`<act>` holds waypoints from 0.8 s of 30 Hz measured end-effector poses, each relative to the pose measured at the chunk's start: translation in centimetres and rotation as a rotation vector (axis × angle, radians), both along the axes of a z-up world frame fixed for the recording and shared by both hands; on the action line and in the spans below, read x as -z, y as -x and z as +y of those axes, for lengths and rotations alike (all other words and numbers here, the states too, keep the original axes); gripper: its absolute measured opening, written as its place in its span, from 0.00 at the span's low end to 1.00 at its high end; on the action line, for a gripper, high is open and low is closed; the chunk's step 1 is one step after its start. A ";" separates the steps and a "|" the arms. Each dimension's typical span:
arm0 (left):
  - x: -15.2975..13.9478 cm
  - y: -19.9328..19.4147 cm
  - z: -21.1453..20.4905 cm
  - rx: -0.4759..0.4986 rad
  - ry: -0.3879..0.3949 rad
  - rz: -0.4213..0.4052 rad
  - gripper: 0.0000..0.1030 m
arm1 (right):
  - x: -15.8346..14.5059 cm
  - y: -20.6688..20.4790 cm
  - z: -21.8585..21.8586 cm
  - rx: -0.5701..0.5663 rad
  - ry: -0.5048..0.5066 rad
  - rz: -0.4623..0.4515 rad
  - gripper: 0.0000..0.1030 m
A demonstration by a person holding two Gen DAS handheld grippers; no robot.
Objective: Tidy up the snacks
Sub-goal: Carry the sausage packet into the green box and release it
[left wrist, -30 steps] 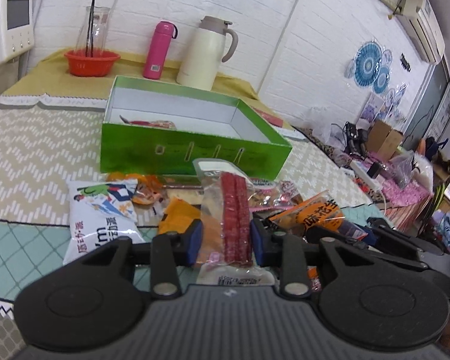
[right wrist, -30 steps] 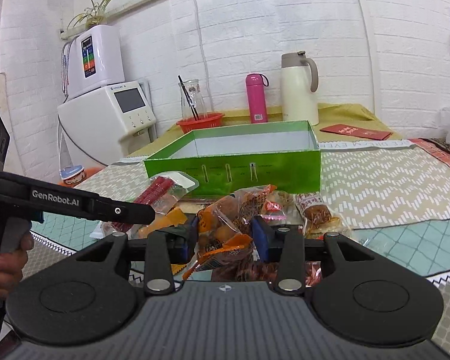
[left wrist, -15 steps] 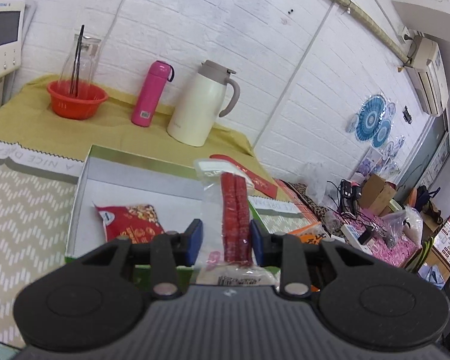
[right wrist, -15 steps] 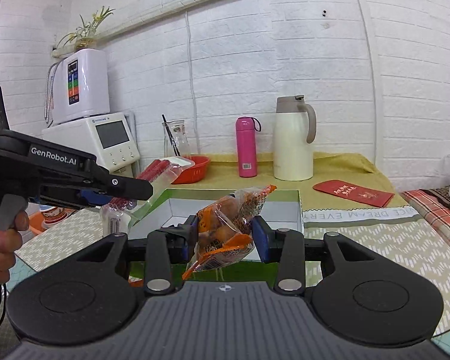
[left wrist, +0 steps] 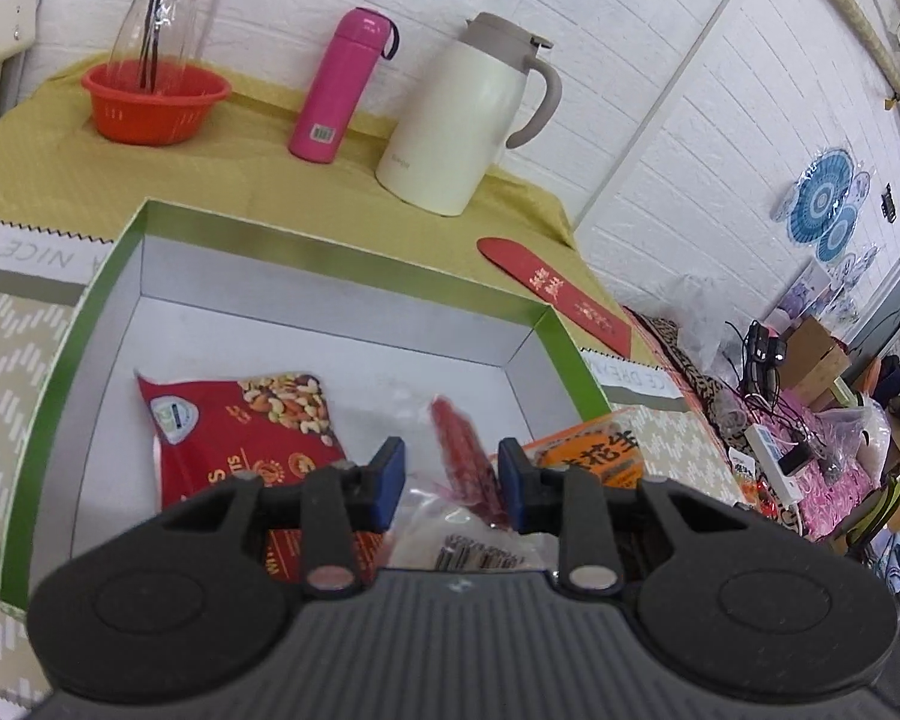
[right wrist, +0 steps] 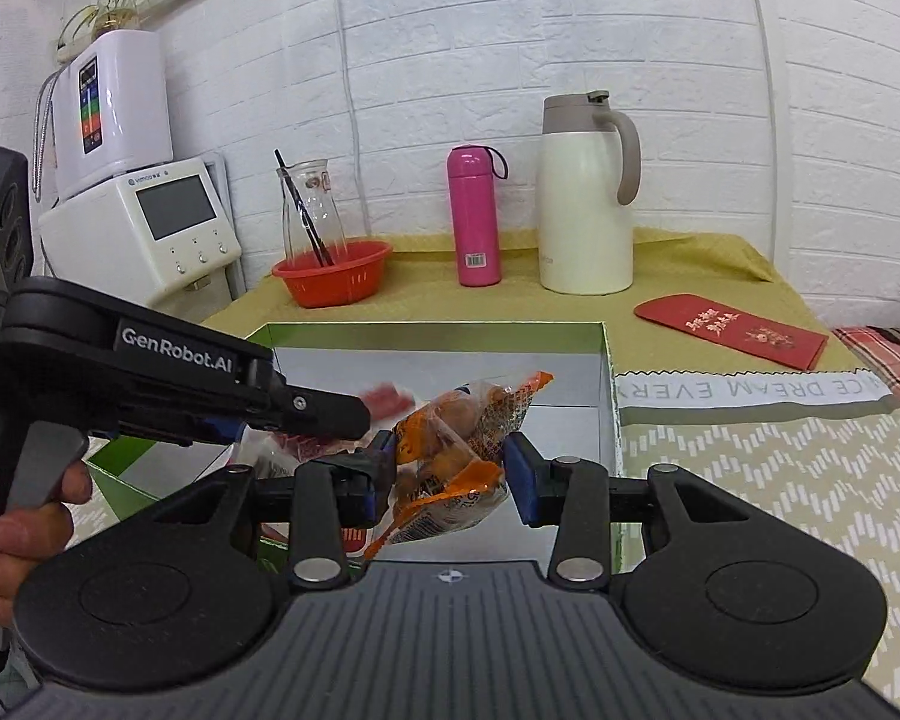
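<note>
The green box (left wrist: pixel 342 249) with a white inside lies below both grippers and holds a red bag of mixed nuts (left wrist: pixel 240 426). My left gripper (left wrist: pixel 450 477) hangs over the box with its jaws spread; the clear pack of red sausages (left wrist: pixel 462 456) is blurred and tilted between them, falling loose. My right gripper (right wrist: pixel 450 474) is shut on an orange bag of snacks (right wrist: pixel 456 444) over the box's near right part (right wrist: pixel 606 396). The left gripper's body (right wrist: pixel 168 384) crosses the right wrist view.
Behind the box stand an orange basket with a glass carafe (left wrist: pixel 156 96), a pink bottle (left wrist: pixel 339 84) and a white jug (left wrist: pixel 465 120) on yellow cloth. A red envelope (left wrist: pixel 558 294) lies at the right. An orange snack pack (left wrist: pixel 594 450) lies outside the box's right wall.
Both grippers moved forward over the box. The left jaws widened and the sausage pack tipped and dropped from upright. The right gripper still holds the orange bag.
</note>
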State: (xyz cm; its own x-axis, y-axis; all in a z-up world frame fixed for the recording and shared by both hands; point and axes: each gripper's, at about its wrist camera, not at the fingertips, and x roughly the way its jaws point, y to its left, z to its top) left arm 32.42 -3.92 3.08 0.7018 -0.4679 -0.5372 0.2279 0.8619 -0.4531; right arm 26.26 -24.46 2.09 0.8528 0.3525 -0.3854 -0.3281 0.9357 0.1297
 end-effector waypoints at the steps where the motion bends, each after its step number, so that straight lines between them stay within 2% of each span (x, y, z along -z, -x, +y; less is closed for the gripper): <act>1: 0.1 -0.2 -0.1 0.002 -0.007 0.003 0.21 | 0.1 -0.2 0.2 -0.004 0.008 -0.001 0.68; 2: 0.2 -0.3 -0.1 0.005 -0.011 -0.001 0.26 | 0.2 -0.3 0.4 -0.011 0.026 -0.003 0.70; 3: 0.2 -0.2 0.1 0.001 -0.005 -0.010 0.38 | 0.4 -0.4 0.7 -0.020 0.047 -0.003 0.78; 4: 0.1 0.0 0.3 -0.017 0.007 -0.020 0.72 | 0.4 -0.5 0.8 -0.028 0.064 0.004 0.86; 5: 0.0 0.4 0.7 -0.048 0.030 -0.041 0.74 | 0.3 -0.4 0.9 -0.031 0.072 0.001 1.00; 7: -0.5 0.9 1.1 -0.069 0.038 -0.065 0.78 | 0.0 0.3 0.7 -0.021 0.078 -0.049 1.00; 10: -1.2 1.8 1.3 -0.101 -0.010 -0.093 0.97 | -0.5 1.5 0.6 -0.005 0.107 -0.101 1.00; 13: -1.9 3.2 1.5 -0.116 -0.046 -0.132 0.97 | -0.8 2.1 0.4 0.014 0.113 -0.085 1.00; 17: -2.9 5.3 2.1 -0.090 -0.017 -0.140 0.97 | -2.0 3.6 0.1 0.029 0.086 -0.062 1.00; 24: -4.7 11.5 3.6 -0.070 0.035 -0.167 0.97 | -4.5 10.3 -0.7 0.029 0.049 -0.146 1.00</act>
State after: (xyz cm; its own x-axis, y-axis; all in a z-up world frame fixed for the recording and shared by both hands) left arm 20.95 -0.34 7.76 0.8115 -0.4314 -0.3943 0.2426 0.8624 -0.4442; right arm 15.95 -25.15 6.54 0.9106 0.3109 -0.2722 -0.3130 0.9490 0.0366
